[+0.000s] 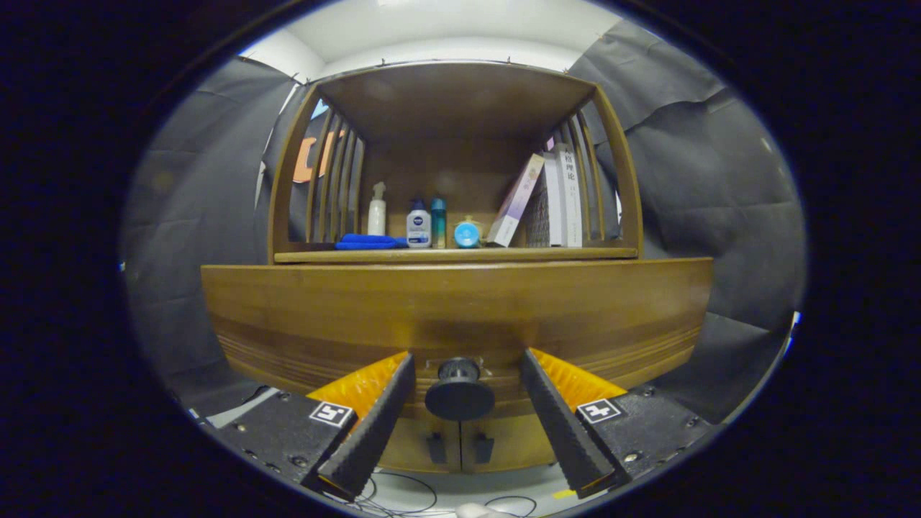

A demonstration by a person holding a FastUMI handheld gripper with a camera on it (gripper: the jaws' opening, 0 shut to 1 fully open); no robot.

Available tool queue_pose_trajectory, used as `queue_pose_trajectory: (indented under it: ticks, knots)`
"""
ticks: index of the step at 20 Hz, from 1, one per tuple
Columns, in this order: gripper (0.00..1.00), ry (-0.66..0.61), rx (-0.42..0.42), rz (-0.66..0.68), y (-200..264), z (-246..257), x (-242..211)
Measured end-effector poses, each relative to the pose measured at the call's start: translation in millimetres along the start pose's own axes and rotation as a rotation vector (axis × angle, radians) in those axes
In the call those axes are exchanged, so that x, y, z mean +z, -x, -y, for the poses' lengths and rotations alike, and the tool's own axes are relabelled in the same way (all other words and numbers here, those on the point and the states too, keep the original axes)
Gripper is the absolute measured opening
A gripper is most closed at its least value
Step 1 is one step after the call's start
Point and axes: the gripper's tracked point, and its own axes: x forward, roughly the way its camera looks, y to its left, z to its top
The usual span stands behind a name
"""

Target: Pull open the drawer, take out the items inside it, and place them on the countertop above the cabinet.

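A brown wooden cabinet fills the scene, with its drawer front (324, 345) right ahead of me. The drawer's round black knob (459, 394) sits between my two fingers. My gripper (468, 367) is open, its ribbed black fingers (381, 417) standing either side of the knob with a gap on each side. The drawer looks closed, so what lies inside is hidden. Above the drawer runs the wooden countertop (575, 253).
On the countertop, under a slatted wooden hutch, stand a white spray bottle (376, 210), a white-and-blue bottle (418, 224), a teal tube (438, 221), a blue-lidded jar (467, 234), a folded blue cloth (368, 242) and several leaning books (554, 198). Two small door handles (459, 447) sit below the drawer; cables lie on the floor.
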Motion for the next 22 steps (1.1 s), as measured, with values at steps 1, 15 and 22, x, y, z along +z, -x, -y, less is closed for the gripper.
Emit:
queue_pose_trajectory:
  ticks: [1,15,22]
  knots:
    - [0.98,0.006,-0.004,-0.01,-3.7,-1.2,-1.9]
    - [0.99,0.007,0.0,-0.009,-85.0,-5.9,9.3]
    - [0.99,-0.118,0.024,-0.052,-110.4,-8.7,8.0]
